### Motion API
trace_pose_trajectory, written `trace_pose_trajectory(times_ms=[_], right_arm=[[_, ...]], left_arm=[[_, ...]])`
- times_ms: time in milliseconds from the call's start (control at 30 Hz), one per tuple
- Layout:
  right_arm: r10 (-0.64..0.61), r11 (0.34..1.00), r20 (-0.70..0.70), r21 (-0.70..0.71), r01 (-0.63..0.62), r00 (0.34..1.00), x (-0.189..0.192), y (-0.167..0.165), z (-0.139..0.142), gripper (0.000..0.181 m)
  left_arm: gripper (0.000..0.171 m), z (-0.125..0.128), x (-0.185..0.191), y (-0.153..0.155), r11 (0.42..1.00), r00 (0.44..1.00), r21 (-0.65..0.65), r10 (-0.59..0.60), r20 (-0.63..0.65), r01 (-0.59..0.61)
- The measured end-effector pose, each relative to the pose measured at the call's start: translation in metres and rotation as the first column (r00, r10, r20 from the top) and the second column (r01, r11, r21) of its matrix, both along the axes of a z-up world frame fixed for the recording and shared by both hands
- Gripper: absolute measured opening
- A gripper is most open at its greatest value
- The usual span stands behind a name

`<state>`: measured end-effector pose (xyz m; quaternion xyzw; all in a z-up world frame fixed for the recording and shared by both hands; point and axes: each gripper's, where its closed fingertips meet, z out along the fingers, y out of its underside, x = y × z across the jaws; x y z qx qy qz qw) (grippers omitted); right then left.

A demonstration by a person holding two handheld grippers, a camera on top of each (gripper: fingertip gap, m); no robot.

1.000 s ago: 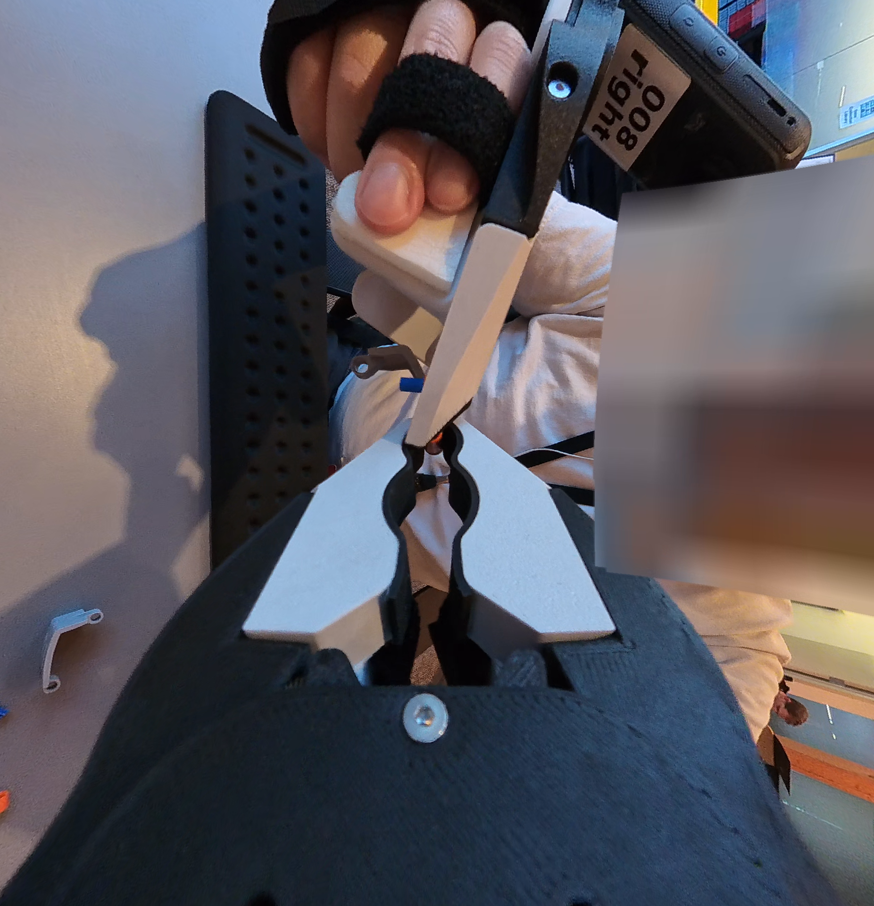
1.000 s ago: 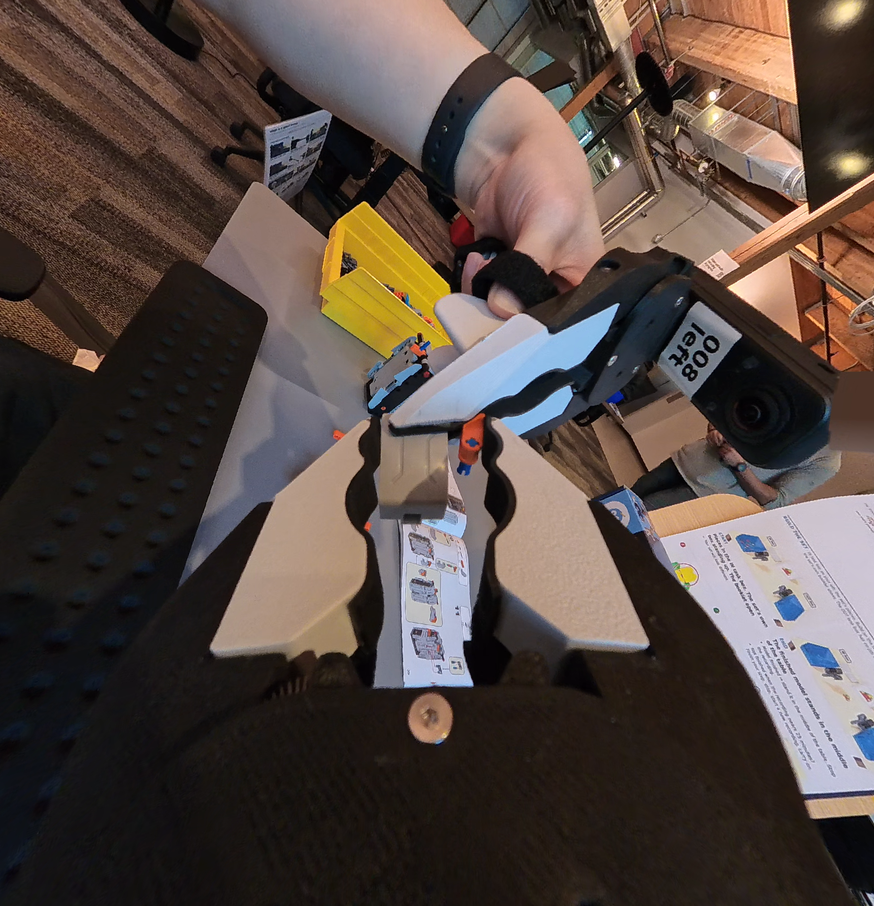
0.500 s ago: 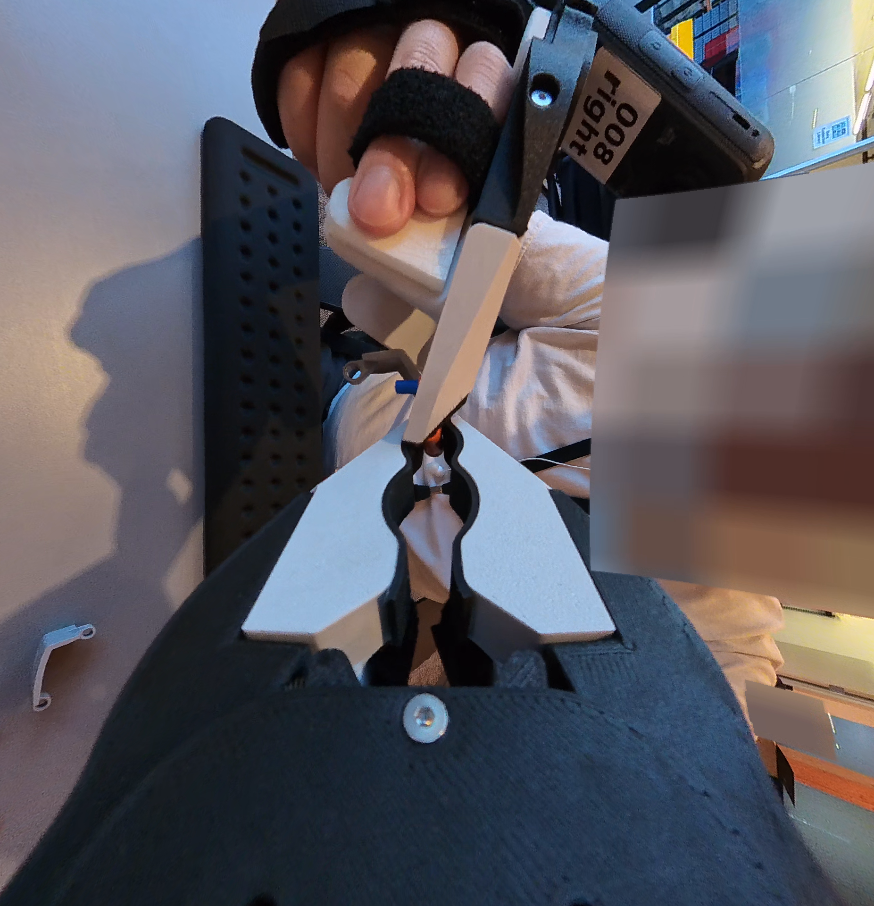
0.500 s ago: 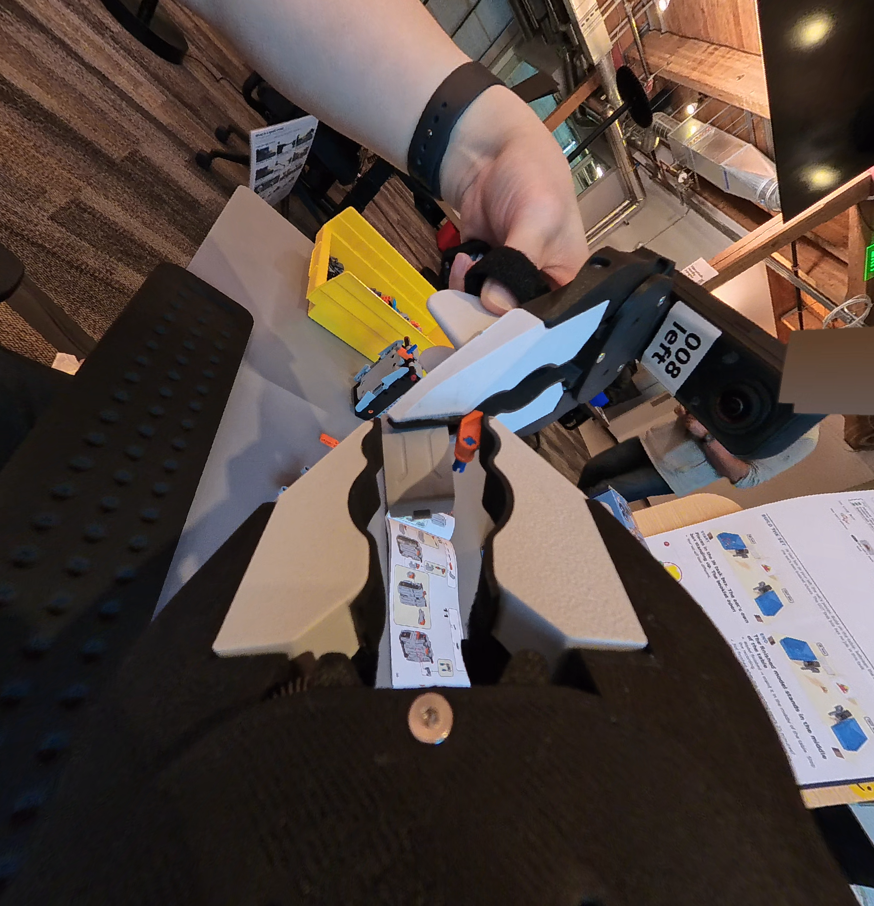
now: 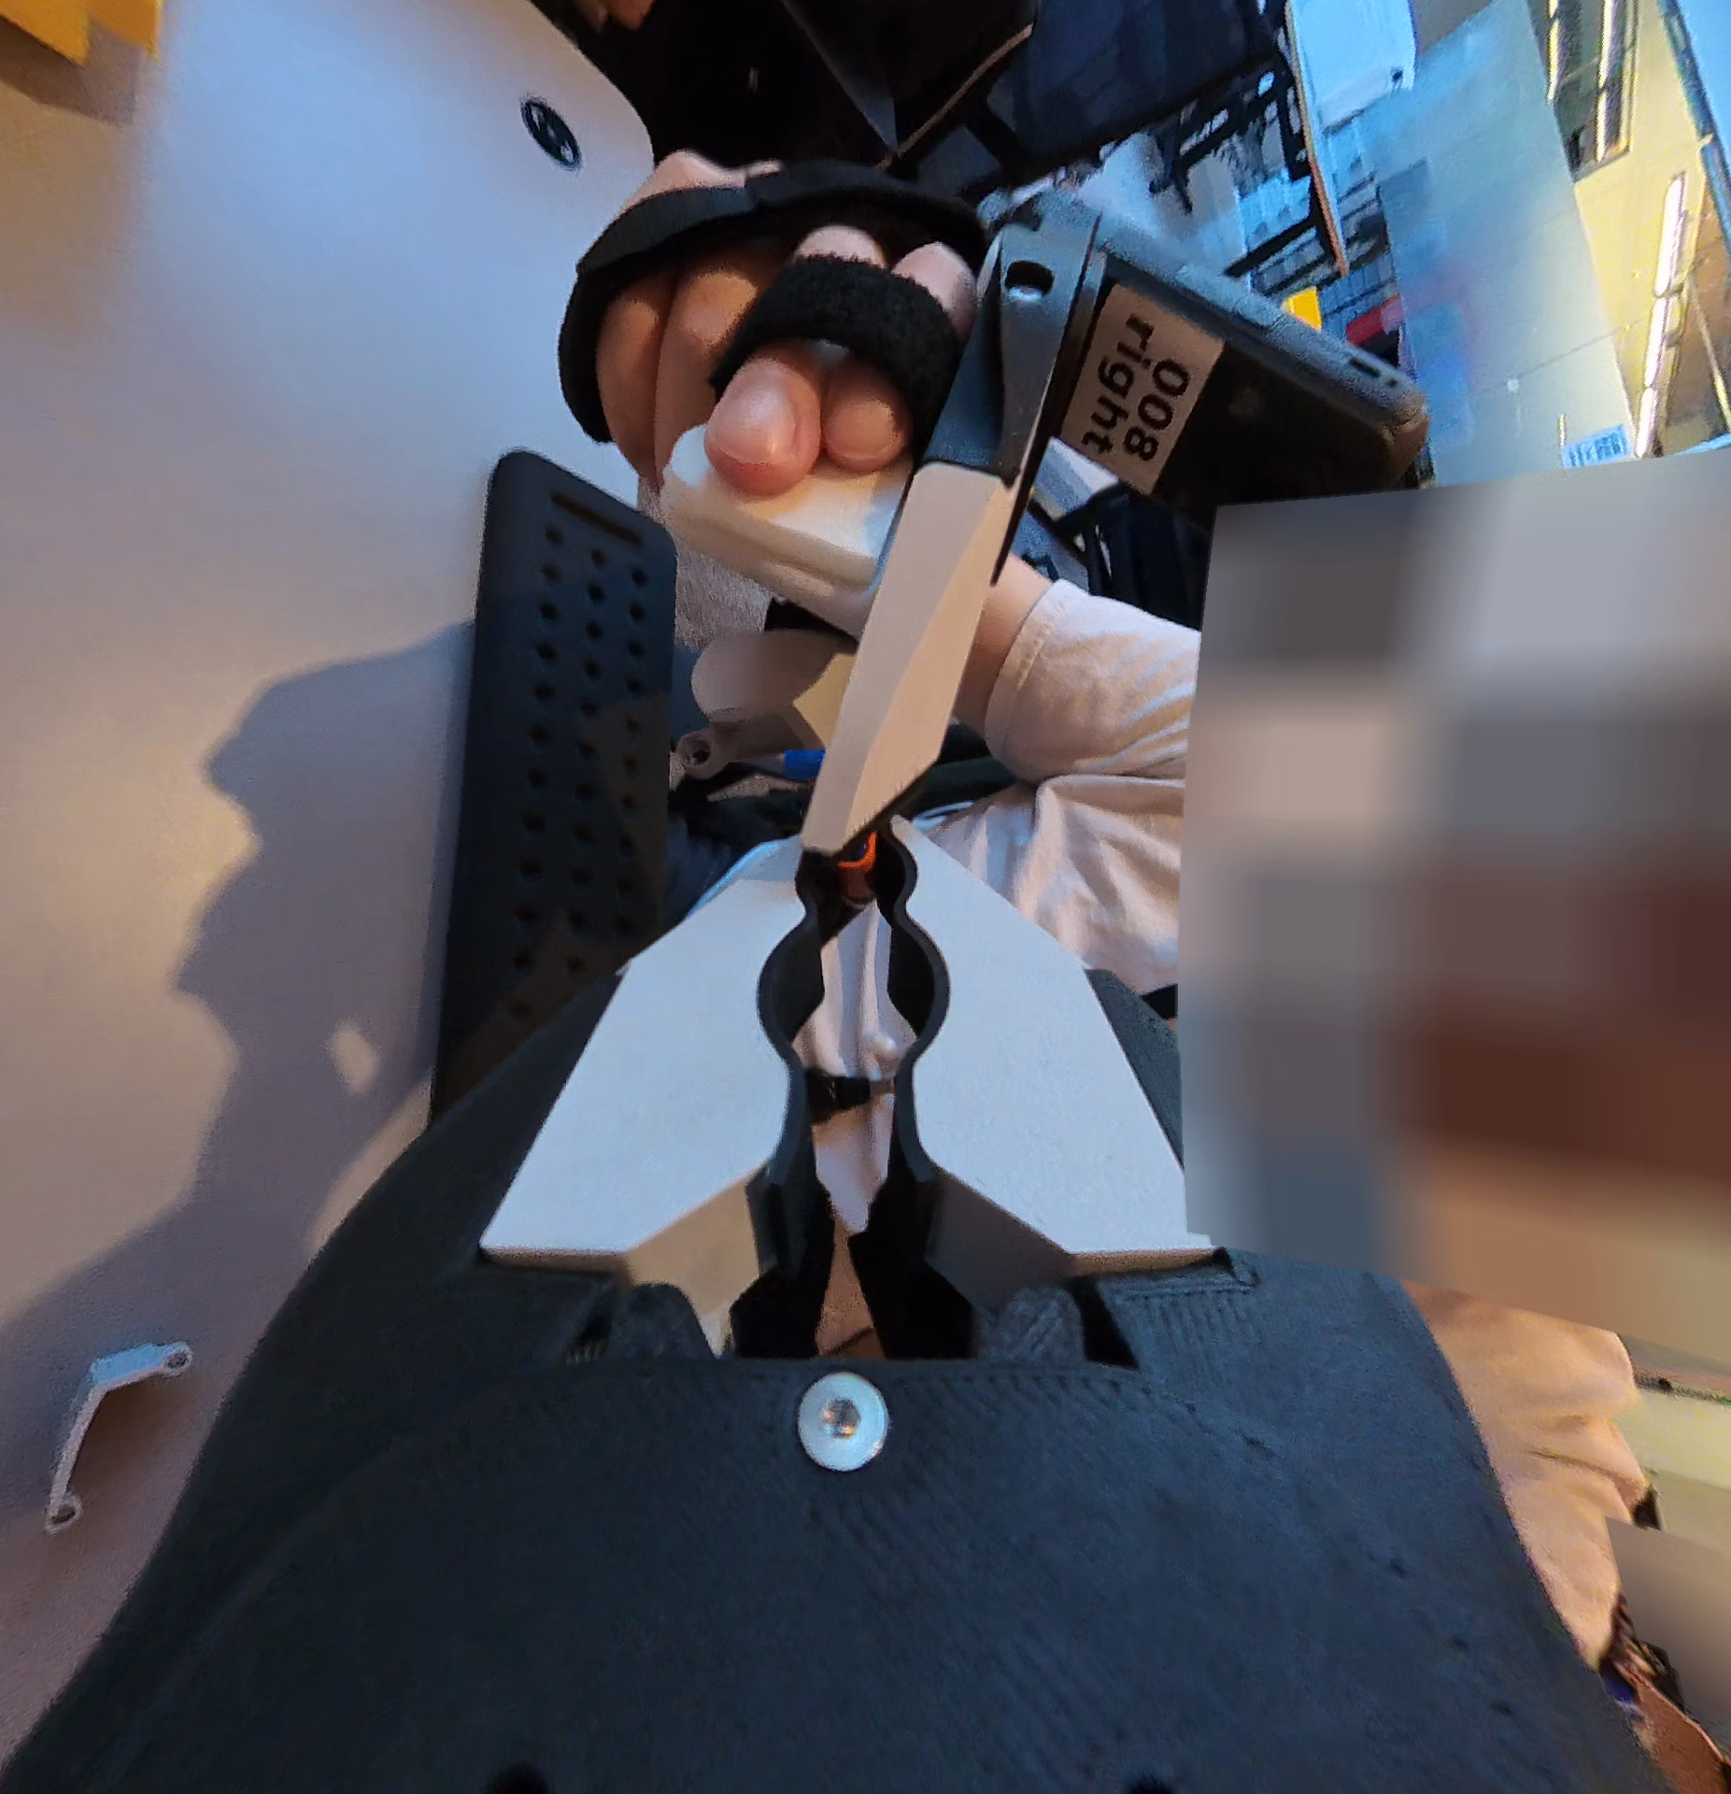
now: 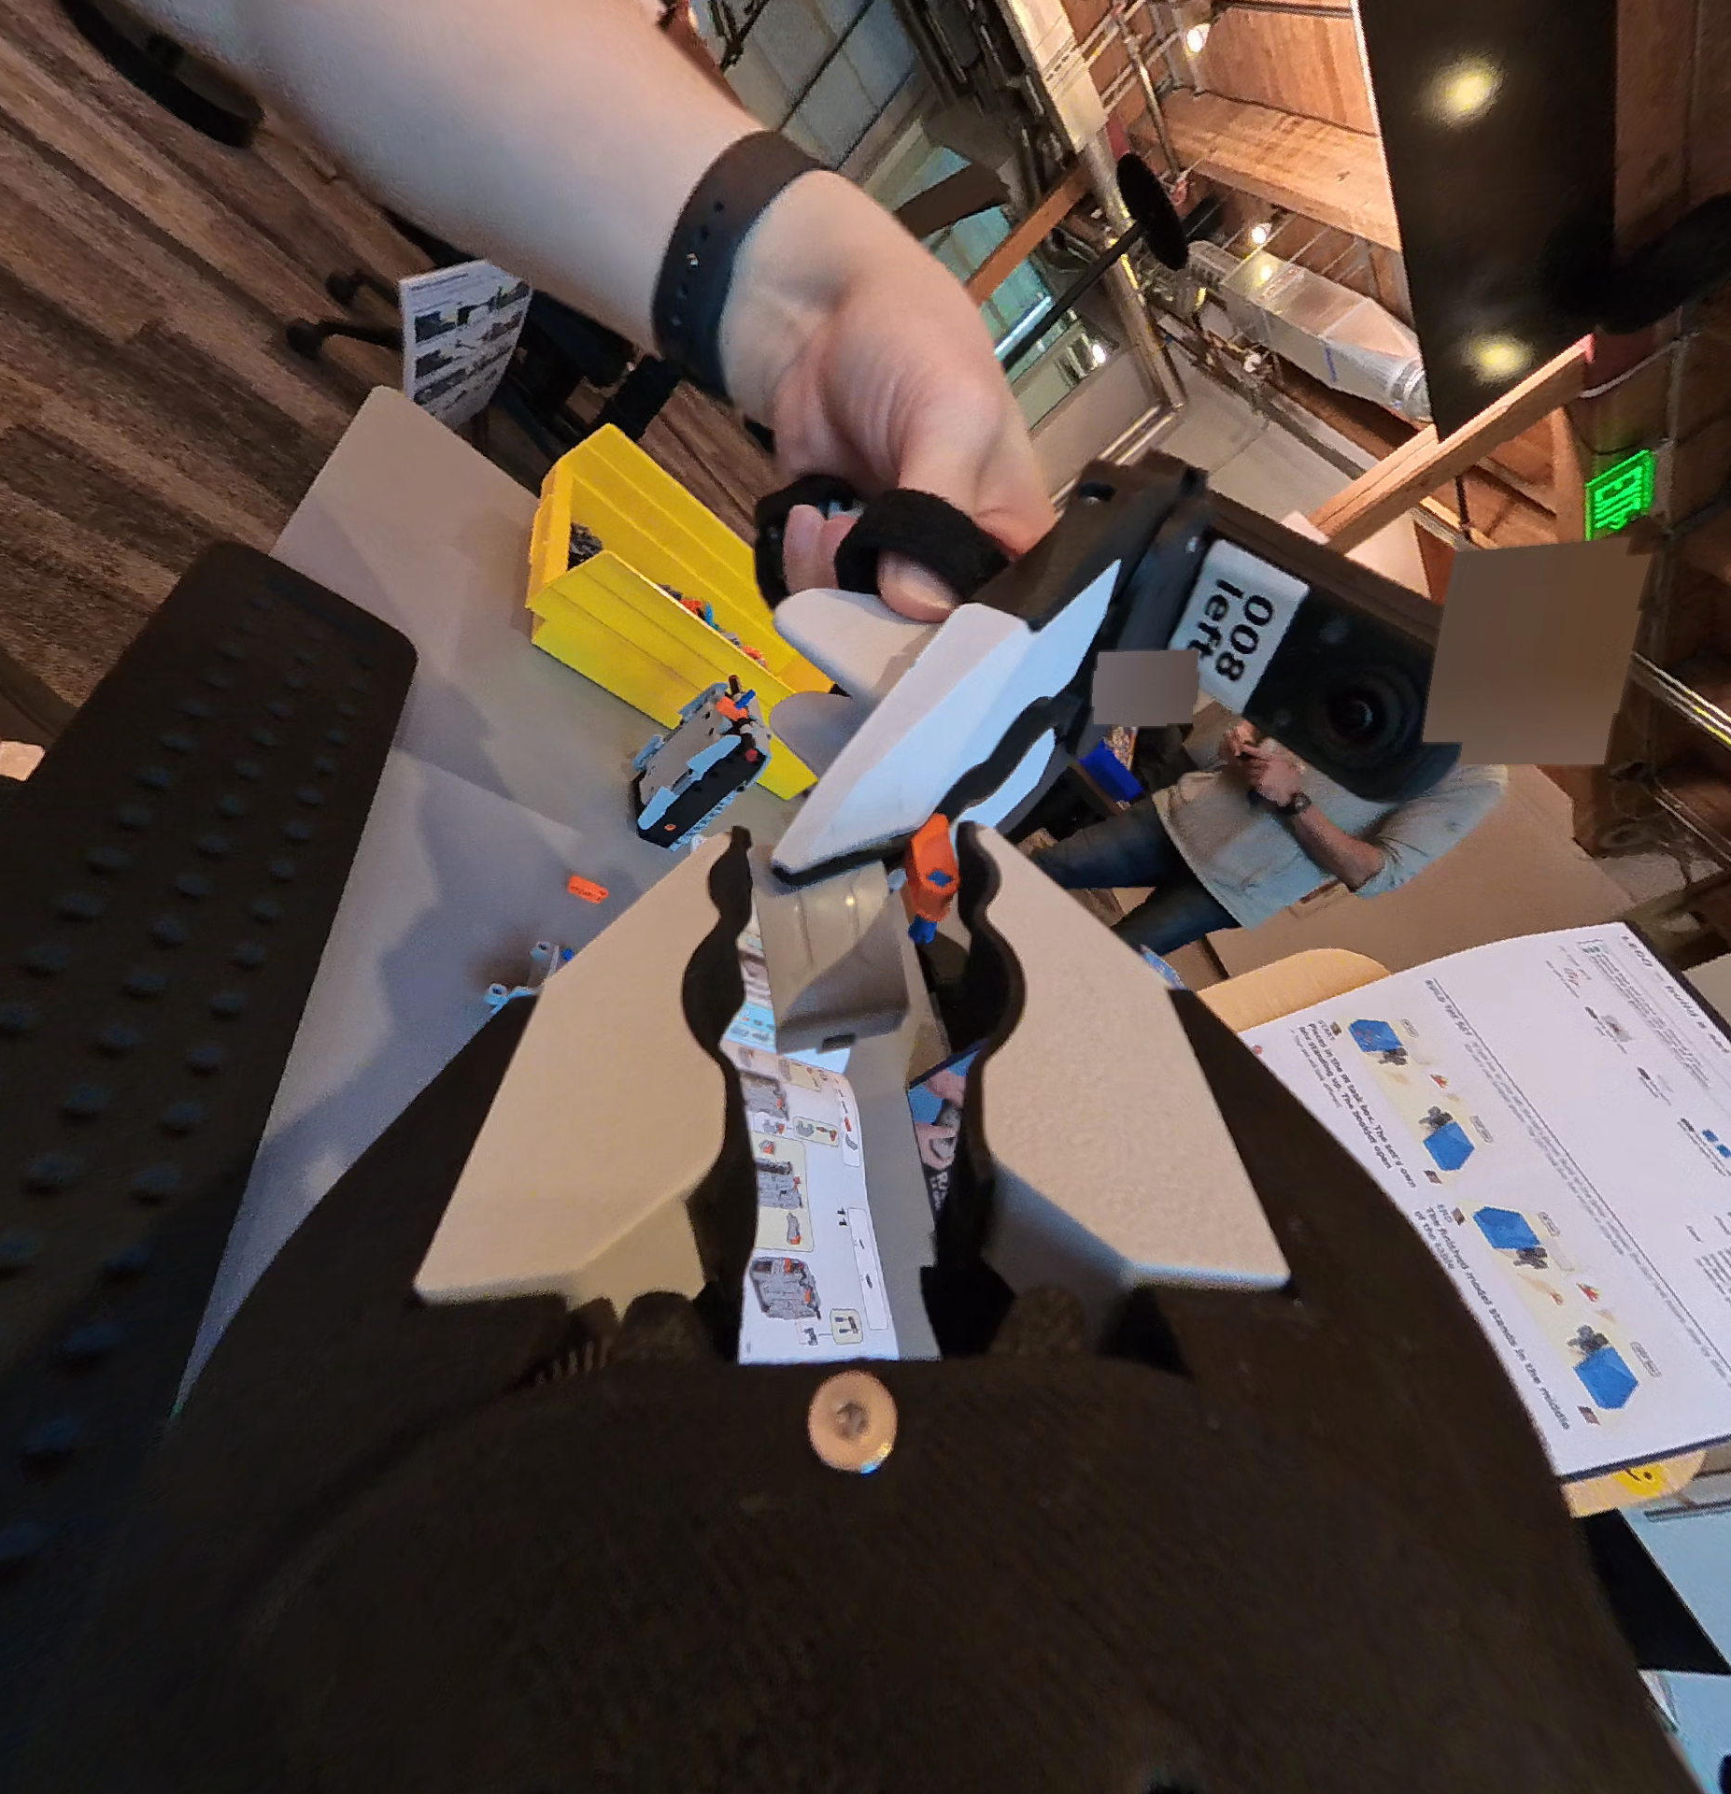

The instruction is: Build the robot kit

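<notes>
On the counter (image 5: 259, 485), far left of the left wrist view: one small grey bracket (image 5: 94, 1408), lying loose. Next to the right: a black perforated pad (image 5: 560, 777), standing on edge along the counter's side.

Centre of the same view: left gripper (image 5: 853, 859), jaws clenched at the tips on an orange piece (image 5: 856, 864). The right gripper's finger comes down from above and meets those tips. The right hand (image 5: 745, 388) grips its white trigger.

Left of the right wrist view: loose orange and grey bits on the counter, then a yellow bin (image 6: 589, 582) of parts, with a small part-built model (image 6: 701, 777) just beside it.

Centre: right gripper (image 6: 851, 845), jaws drawn partway together on a grey curved piece (image 6: 832, 961). Its long axis runs back along the jaws. It sits toward their left pad; contact on the other side is hidden. The left gripper crosses in from the upper right, held by the left hand (image 6: 890, 388). Its tip rests on the grey piece's far end. The orange piece, with a blue pin, hangs just right of the grey piece, close against it; whether they join cannot be told. A picture booklet (image 6: 803, 1213) lies below the jaws.

Right: a printed sheet (image 6: 1521, 1165), lying flat.
</notes>
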<state>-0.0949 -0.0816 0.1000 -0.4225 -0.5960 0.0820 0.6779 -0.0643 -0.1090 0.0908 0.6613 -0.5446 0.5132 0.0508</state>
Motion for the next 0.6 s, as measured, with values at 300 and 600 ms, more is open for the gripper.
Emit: trace_pose_trajectory(times_ms=[300, 600], right_arm=[[-0.147, 0.988, -0.159, 0.015, 0.151, 0.976, 0.016, 0.025, 0.013, 0.061], [-0.255, 0.964, -0.379, -0.170, 0.204, 0.889, 0.024, 0.045, -0.012, 0.061]], left_arm=[[0.004, 0.008, 0.005, 0.039, 0.963, 0.952, 0.087, 0.232, 0.201, -0.253], [0.005, -0.013, -0.003, 0.079, 0.878, 0.848, 0.104, 0.411, 0.335, -0.467]])
